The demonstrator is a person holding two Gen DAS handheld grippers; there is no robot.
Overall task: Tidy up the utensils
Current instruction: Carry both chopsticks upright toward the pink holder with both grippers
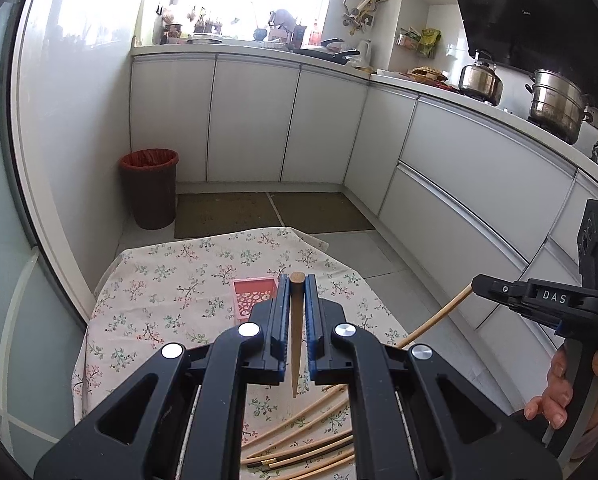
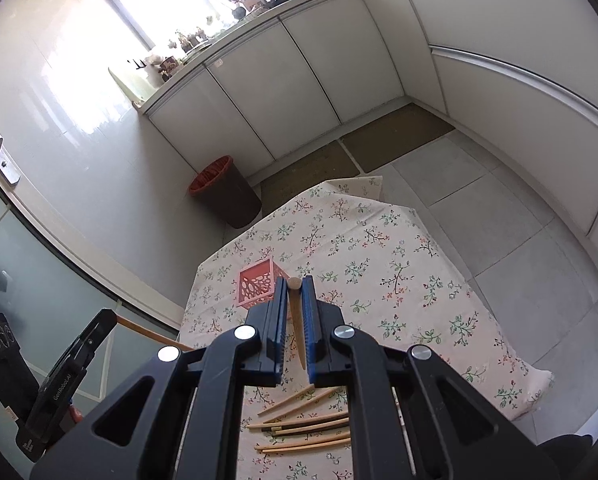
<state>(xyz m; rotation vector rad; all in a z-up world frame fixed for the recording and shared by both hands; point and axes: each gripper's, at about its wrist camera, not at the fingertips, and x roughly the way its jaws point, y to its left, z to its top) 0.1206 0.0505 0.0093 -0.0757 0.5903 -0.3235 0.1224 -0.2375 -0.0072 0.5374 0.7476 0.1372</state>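
Both grippers are clamped on a chopstick each: left gripper (image 1: 297,284) and right gripper (image 2: 294,284), with the pink basket (image 2: 259,286) just ahead-left and loose chopsticks (image 2: 303,428) below on the counter (image 2: 419,264).

chopsticks held (image 1: 297,332): 2 | pink basket (image 1: 255,294): 1 | bin (image 1: 149,188): 1

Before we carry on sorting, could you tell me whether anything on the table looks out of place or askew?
Yes: the loose chopsticks lie scattered at differing angles on the floral tablecloth, not in the pink holder, which appears empty. Each gripper, left and right, holds one chopstick.
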